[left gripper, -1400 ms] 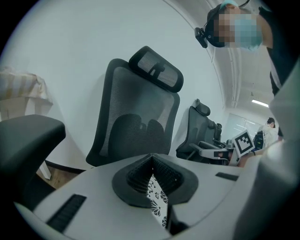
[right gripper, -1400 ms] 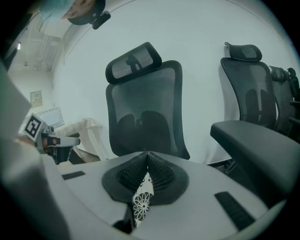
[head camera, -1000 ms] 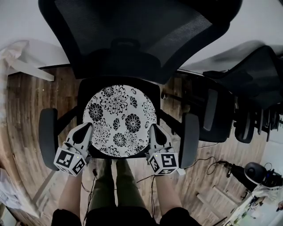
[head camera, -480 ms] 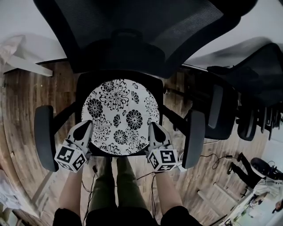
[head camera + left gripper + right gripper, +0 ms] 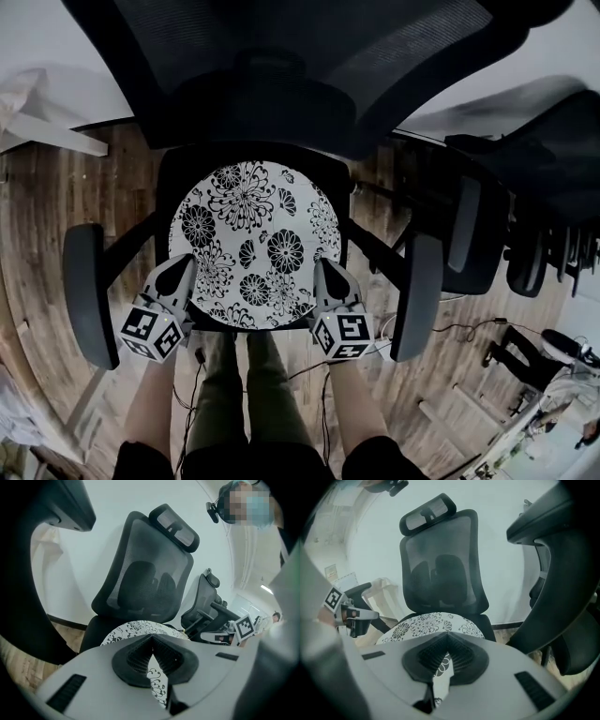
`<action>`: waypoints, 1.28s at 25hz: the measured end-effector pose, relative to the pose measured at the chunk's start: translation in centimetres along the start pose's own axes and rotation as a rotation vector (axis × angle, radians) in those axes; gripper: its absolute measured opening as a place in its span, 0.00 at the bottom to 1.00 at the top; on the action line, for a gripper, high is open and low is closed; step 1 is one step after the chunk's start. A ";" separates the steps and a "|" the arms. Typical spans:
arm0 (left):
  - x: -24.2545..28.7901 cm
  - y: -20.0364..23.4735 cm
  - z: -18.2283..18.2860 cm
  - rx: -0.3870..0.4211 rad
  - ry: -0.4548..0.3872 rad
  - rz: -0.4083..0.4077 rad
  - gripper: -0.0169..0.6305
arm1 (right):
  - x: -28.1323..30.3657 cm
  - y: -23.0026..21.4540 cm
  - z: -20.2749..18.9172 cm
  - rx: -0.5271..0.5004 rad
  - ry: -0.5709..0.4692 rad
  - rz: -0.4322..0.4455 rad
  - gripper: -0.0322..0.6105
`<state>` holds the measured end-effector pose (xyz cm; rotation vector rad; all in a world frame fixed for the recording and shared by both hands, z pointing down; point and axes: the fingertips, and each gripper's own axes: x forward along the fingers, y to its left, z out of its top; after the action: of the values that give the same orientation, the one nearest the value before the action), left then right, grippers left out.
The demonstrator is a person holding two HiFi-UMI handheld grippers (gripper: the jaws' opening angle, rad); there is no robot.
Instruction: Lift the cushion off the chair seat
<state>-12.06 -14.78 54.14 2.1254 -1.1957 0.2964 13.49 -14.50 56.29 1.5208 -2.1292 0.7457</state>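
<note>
Round floral cushion is recorded lying over the black chair seat. Its rim is clamped at 8 o'clock by the left gripper and at 4 o'clock by the right gripper. Patterned fabric is pinched in both.

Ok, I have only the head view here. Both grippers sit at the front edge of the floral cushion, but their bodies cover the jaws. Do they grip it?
Observer: For the left gripper, yes. In its own view the jaws are closed on the edge of the floral cushion, with patterned fabric pinched between them.
Operator: And the right one?
Observer: The same. The right gripper is closed on the cushion's edge, and the pattern shows between its jaws.
Operator: Is the far side of the cushion up from the seat?
Observer: It seems not. In the right gripper view I see no gap between the far rim and the black chair seat.
</note>
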 end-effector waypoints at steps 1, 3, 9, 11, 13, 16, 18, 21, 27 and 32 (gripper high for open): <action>0.1 0.2 -0.3 -0.004 0.006 0.002 0.04 | 0.1 0.0 -0.2 0.002 0.005 0.000 0.08; 0.4 0.5 -1.0 -0.011 0.017 0.008 0.04 | 0.4 -0.1 -0.6 0.004 0.013 0.001 0.08; 1.0 1.2 -2.5 -0.029 0.034 0.029 0.04 | 1.2 -0.2 -1.8 -0.017 0.037 0.004 0.08; 1.1 1.3 -2.9 -0.026 0.044 0.032 0.04 | 1.3 -0.3 -2.3 -0.024 0.045 0.005 0.08; 1.3 1.6 -3.1 -0.025 0.051 0.035 0.04 | 1.5 -0.5 -2.6 -0.026 0.052 0.006 0.08; 1.5 2.0 -3.4 -0.034 0.055 0.042 0.04 | 1.7 -0.6 -3.1 -0.028 0.061 0.006 0.08; 1.5 2.3 -3.8 -0.040 0.061 0.046 0.04 | 1.8 -0.6 -3.4 -0.027 0.066 0.005 0.08; 1.6 2.5 -4.4 -0.044 0.075 0.051 0.04 | 1.8 -0.5 -3.8 -0.023 0.072 0.004 0.08; 1.7 3.1 -5.6 -0.058 0.100 0.074 0.04 | 2.0 -1.1 -4.3 -0.021 0.068 -0.016 0.08; 1.9 3.7 -6.2 -0.057 0.122 0.095 0.05 | 2.3 -1.8 -4.9 -0.019 0.077 -0.041 0.08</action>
<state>-13.32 -13.29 61.39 1.9758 -1.2207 0.4231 14.60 -13.46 61.77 1.4970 -2.0369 0.7555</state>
